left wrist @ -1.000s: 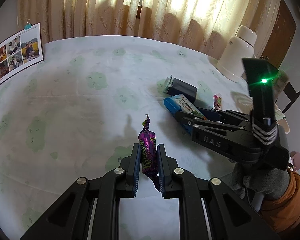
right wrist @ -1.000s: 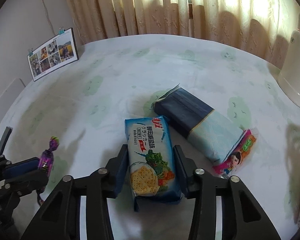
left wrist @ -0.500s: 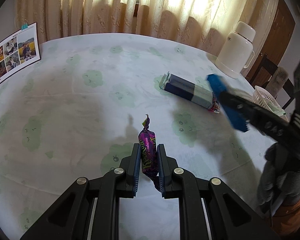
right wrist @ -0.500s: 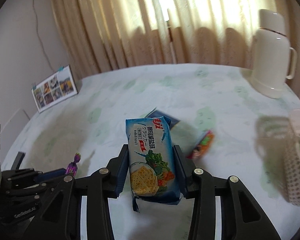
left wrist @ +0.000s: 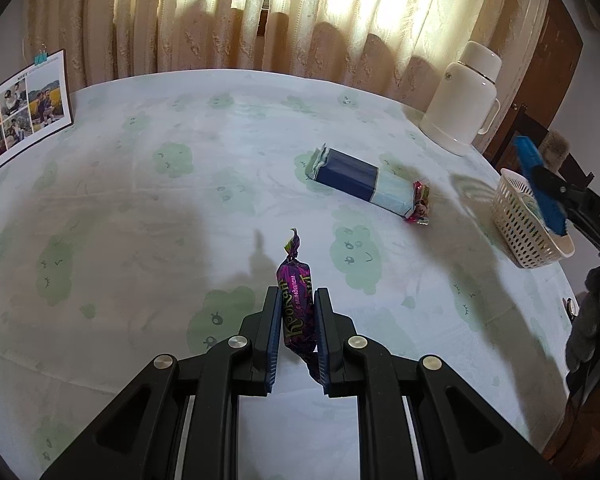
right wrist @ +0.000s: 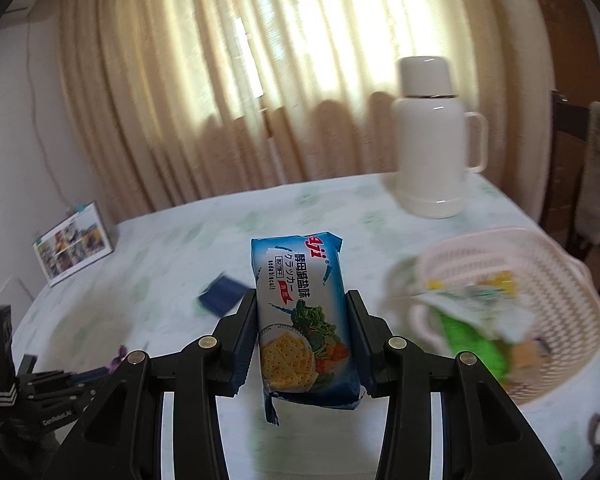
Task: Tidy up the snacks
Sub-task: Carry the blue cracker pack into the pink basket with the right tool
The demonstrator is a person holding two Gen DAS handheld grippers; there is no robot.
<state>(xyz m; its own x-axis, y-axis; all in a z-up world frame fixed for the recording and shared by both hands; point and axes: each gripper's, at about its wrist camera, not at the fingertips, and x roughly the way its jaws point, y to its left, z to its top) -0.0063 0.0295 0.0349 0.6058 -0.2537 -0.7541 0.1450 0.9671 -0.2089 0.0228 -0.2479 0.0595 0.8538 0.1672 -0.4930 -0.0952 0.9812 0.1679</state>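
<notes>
My left gripper (left wrist: 297, 300) is shut on a purple wrapped candy (left wrist: 296, 292), held upright above the tablecloth. In the right wrist view, my right gripper (right wrist: 302, 308) is shut on a blue cracker packet (right wrist: 302, 312), lifted clear of the table. A cream plastic basket (right wrist: 556, 280) with several snack packs in it stands just right of the packet. The left wrist view shows the same packet (left wrist: 540, 184) held over the basket (left wrist: 520, 224). A dark blue and pale blue packet (left wrist: 360, 182) lies on the table with a small pink snack (left wrist: 420, 204) at its end.
A white thermos jug (left wrist: 462, 100) stands at the back right of the round table (left wrist: 140, 200). A photo calendar (left wrist: 16, 108) stands at the left edge. Curtains hang behind. A dark chair (right wrist: 572, 152) is at the far right. A gloved hand (left wrist: 596, 320) holds the right gripper.
My right gripper has lifted the cracker packet off the table and swung it right, to the basket. The left gripper has stayed in place with the candy.
</notes>
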